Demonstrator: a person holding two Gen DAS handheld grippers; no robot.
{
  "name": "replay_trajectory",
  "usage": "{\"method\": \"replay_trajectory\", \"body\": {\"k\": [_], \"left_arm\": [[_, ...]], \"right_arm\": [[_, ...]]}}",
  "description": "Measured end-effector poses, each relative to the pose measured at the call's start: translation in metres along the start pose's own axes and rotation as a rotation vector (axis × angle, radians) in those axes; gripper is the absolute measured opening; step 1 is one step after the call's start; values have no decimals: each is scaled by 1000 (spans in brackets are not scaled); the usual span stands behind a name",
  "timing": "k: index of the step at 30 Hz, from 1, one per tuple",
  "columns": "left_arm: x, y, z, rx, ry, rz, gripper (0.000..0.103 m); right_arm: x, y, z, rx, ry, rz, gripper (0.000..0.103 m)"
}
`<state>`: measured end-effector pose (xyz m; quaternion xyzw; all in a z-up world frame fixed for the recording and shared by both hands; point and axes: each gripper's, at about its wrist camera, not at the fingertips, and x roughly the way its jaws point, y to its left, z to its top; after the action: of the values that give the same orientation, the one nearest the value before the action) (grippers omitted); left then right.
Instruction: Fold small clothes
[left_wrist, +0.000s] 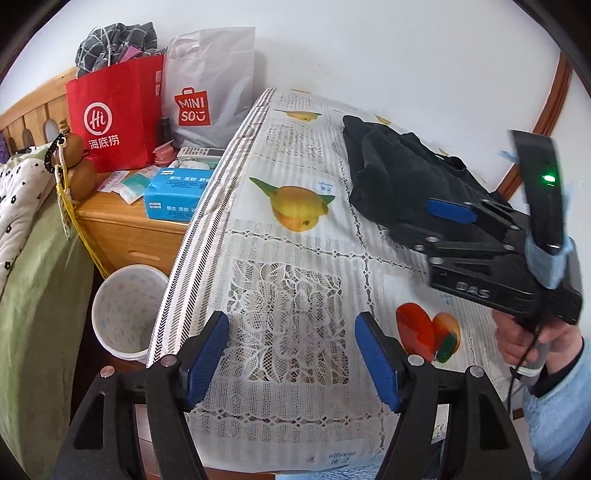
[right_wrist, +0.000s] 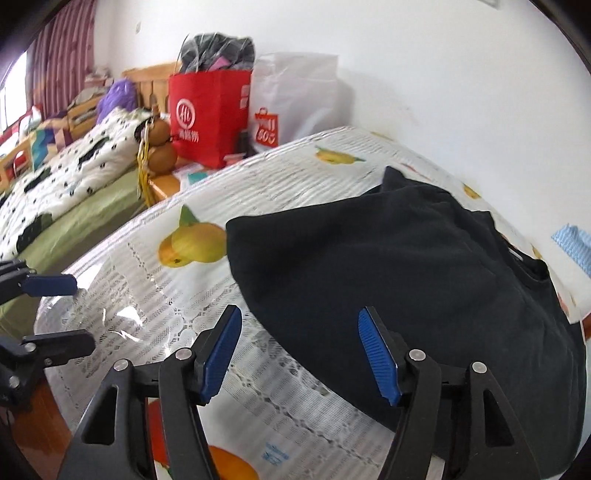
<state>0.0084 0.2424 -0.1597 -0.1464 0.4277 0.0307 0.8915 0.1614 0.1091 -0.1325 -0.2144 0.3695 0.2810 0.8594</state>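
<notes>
black garment (right_wrist: 406, 288) just ahead of right gripper (right_wrist: 299, 354) — jaws wide, left gripper (left_wrist: 291, 362) likewise, apart

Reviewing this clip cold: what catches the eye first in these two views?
A dark, rumpled garment lies on the fruit-print tablecloth, near the table's far right side. Both grippers hover open above the table: the right gripper at the garment's edge, the left gripper over bare cloth. A red paper bag stands on the wooden nightstand behind.
</notes>
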Motion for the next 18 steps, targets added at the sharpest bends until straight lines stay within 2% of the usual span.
{"method": "replay_trajectory", "body": {"k": [4,8,10,11,12,13,16,18], "left_arm": [[2,0,3,-6,-2,-10,69],[8,-3,7,5,1,-11,70],[10,-6,10,12,1,-7,71],[12,-9,12,19,2,-11,71],[14,-11,13,23,2,-12,71],[16,-13,15,29,3,-11,71],[25,-24,20,51,13,27,71],[29,-32,23,79,16,57,71]], "right_arm": [[23,10,5,-35,12,-41,69],[30,6,9,-5,-11,-8,69],[36,0,14,38,-7,-1,53],[39,0,16,39,-6,-34,38],[41,1,18,35,-8,-48,28],[41,1,20,29,-15,-51,22],[35,-10,28,72,-37,-30,16],[23,-27,33,137,-90,10,15]]}}
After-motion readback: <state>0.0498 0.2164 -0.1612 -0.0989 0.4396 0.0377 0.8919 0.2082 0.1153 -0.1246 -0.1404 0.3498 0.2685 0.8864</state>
